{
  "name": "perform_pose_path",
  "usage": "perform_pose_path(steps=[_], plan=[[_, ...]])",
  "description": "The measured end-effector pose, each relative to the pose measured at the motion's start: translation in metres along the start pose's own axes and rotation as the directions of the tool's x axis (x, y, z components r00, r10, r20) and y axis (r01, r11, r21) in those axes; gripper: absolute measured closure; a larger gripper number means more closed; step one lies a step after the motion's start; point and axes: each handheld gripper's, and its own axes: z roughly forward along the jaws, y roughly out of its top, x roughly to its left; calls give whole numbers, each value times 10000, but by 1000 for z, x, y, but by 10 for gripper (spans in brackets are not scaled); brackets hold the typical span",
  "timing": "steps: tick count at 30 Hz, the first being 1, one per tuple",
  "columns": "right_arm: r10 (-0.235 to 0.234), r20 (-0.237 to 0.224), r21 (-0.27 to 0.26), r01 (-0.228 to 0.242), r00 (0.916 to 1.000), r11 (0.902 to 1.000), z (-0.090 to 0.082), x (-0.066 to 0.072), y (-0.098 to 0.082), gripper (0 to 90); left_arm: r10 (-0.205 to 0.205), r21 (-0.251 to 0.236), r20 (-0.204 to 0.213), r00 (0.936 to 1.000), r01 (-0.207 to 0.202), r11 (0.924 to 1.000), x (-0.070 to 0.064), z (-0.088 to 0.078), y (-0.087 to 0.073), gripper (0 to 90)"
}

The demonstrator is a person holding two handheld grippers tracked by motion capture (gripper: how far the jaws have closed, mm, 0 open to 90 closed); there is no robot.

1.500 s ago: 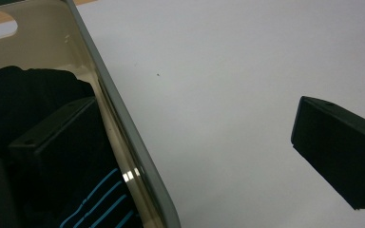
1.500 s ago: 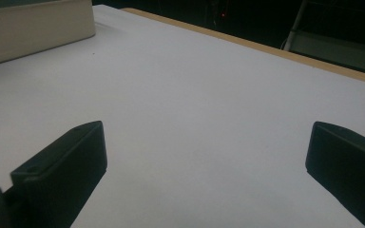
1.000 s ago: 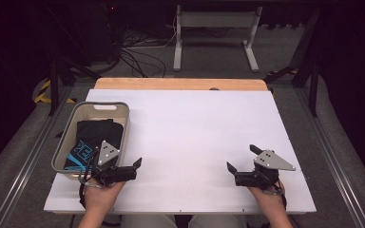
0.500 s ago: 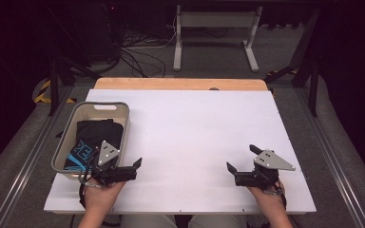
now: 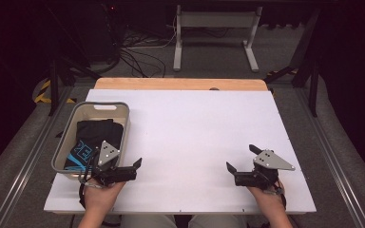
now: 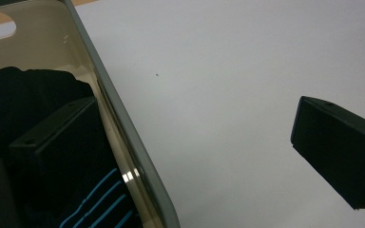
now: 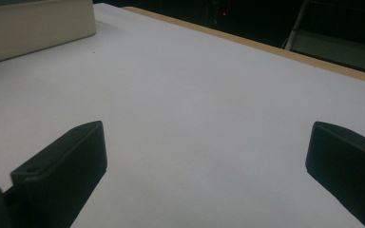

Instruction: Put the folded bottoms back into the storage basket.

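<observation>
Basket [image 5: 62, 147] — black-and-blue garment [image 5: 89, 142] inside; left hand-held gripper [image 5: 134, 167] spread wide; right hand-held gripper [image 5: 240, 159] spread wide

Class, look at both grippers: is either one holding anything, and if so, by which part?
Nothing is held. The left gripper is open beside the basket holding the black garment; the right gripper is open over the bare table.

A beige plastic basket [image 5: 62, 142] with rounded corners and a cut-out handle in its far wall stands upright on the left part of the white desk [image 5: 195, 133], close to the near edge. Inside it lies a folded black garment [image 5: 92, 137] with light blue print; in the left gripper view the garment [image 6: 38, 109] shows blue stripes [image 6: 95, 199] beside the basket's shiny near wall [image 6: 123, 137].
</observation>
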Motion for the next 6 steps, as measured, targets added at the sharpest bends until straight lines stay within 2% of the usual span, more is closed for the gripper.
perform_pose_path(steps=[6], plan=[[-25,-2,-1,25,10000,10000,0,0,0,8,-9,6,11,10000,9,10000,-1,0,0,44]])
